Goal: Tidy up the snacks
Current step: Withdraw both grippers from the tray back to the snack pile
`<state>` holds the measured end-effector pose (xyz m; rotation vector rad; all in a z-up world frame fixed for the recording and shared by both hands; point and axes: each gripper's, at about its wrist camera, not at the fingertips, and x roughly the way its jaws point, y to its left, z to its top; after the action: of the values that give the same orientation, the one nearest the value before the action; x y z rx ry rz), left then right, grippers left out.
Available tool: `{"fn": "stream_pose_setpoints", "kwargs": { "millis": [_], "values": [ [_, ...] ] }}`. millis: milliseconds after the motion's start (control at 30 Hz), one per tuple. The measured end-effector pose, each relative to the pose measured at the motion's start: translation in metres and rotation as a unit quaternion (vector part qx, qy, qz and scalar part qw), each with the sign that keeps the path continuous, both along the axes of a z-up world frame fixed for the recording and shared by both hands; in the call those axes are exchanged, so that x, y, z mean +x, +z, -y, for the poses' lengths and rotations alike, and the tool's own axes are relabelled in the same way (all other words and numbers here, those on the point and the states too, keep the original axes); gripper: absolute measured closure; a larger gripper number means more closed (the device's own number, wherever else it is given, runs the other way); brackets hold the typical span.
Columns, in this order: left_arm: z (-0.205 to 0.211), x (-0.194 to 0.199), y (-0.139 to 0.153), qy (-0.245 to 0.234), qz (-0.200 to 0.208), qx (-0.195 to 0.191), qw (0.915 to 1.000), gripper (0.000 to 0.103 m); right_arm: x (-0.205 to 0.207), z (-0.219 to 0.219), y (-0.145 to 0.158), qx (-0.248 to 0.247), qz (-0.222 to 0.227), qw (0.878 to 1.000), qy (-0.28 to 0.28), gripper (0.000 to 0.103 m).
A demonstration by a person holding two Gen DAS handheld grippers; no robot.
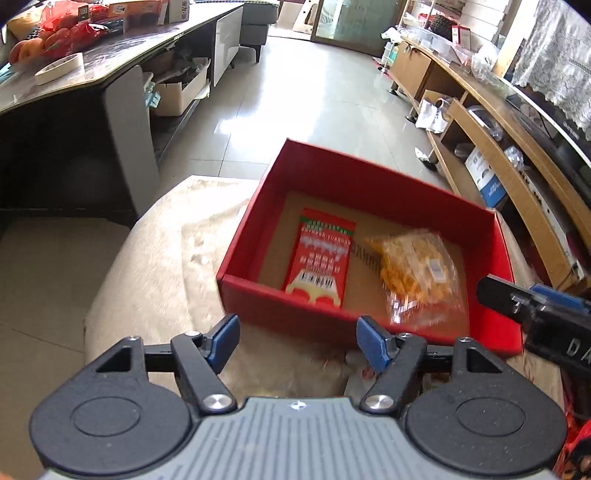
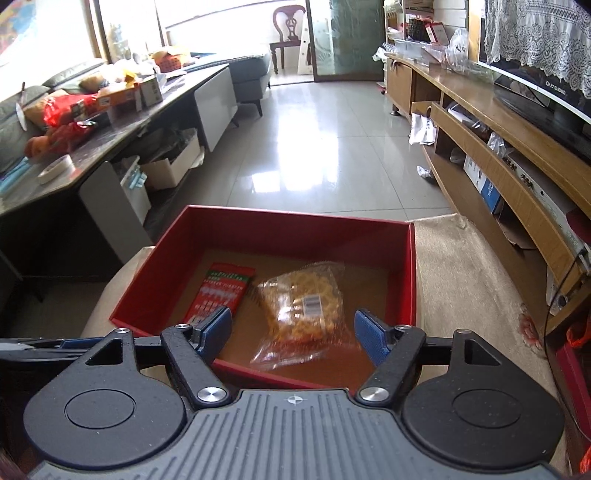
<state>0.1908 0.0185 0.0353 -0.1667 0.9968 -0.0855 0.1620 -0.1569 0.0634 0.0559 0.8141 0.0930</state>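
Grippers left (image 1: pixel 297 341) and right (image 2: pixel 293 336) both wide, empty, near red box (image 2: pixel 412 273) with two snack packets.

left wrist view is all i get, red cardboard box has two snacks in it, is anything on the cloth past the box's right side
Observer: No. The right wrist view shows only bare beige plush cloth beside the red cardboard box, with a pink flower pattern near its edge.
Operator: where is the right gripper pointed
Observer: The right gripper is open, its fingers framing the clear bag of orange curly snacks.
Operator: anything at the room's far end
Observer: A dark wooden chair stands by the glass door; your view crops it.
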Motion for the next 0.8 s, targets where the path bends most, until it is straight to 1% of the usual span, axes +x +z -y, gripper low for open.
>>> {"fn": "stream_pose_setpoints", "kwargs": {
  "millis": [100,200,267,333,467,500,567,633,733,800],
  "values": [
    [-0.001,-0.010,-0.008,-0.018,-0.015,-0.002,0.9997,0.037,-0.010,0.000,0.000,0.001,-0.005,1.000,0.004,0.023],
    [0.005,-0.013,-0.023,-0.061,-0.037,0.006,0.9974,0.035,-0.021,-0.001,-0.003,0.000,-0.013,1.000,0.008,0.022],
    [0.008,-0.014,-0.033,-0.084,-0.050,0.005,0.9952,0.034,-0.026,0.001,-0.007,0.005,-0.022,1.000,0.010,0.022],
    [0.007,-0.014,-0.039,-0.100,-0.054,0.002,0.9935,0.032,-0.032,0.002,-0.010,0.007,-0.031,0.999,0.014,0.022],
    [0.006,-0.012,-0.040,-0.124,-0.059,0.002,0.9905,0.030,-0.036,0.003,-0.016,0.005,-0.046,0.999,0.020,0.021],
    [0.006,-0.012,-0.040,-0.133,-0.059,0.003,0.9894,0.028,-0.035,0.004,-0.018,0.007,-0.051,0.998,0.021,0.021],
    [0.012,-0.012,-0.042,-0.159,-0.056,0.021,0.9854,0.025,-0.035,0.006,-0.021,0.013,-0.060,0.998,0.023,0.020],
    [0.016,-0.014,-0.048,-0.186,-0.053,0.052,0.9797,0.025,-0.033,0.008,-0.025,0.014,-0.068,0.997,0.023,0.019],
    [0.026,-0.018,-0.062,-0.225,-0.064,0.087,0.9683,0.023,-0.031,0.010,-0.035,0.008,-0.084,0.996,0.026,0.018],
    [0.033,-0.024,-0.067,-0.246,-0.059,0.106,0.9617,0.022,-0.027,0.011,-0.042,0.003,-0.095,0.995,0.025,0.018]
  ]
}}
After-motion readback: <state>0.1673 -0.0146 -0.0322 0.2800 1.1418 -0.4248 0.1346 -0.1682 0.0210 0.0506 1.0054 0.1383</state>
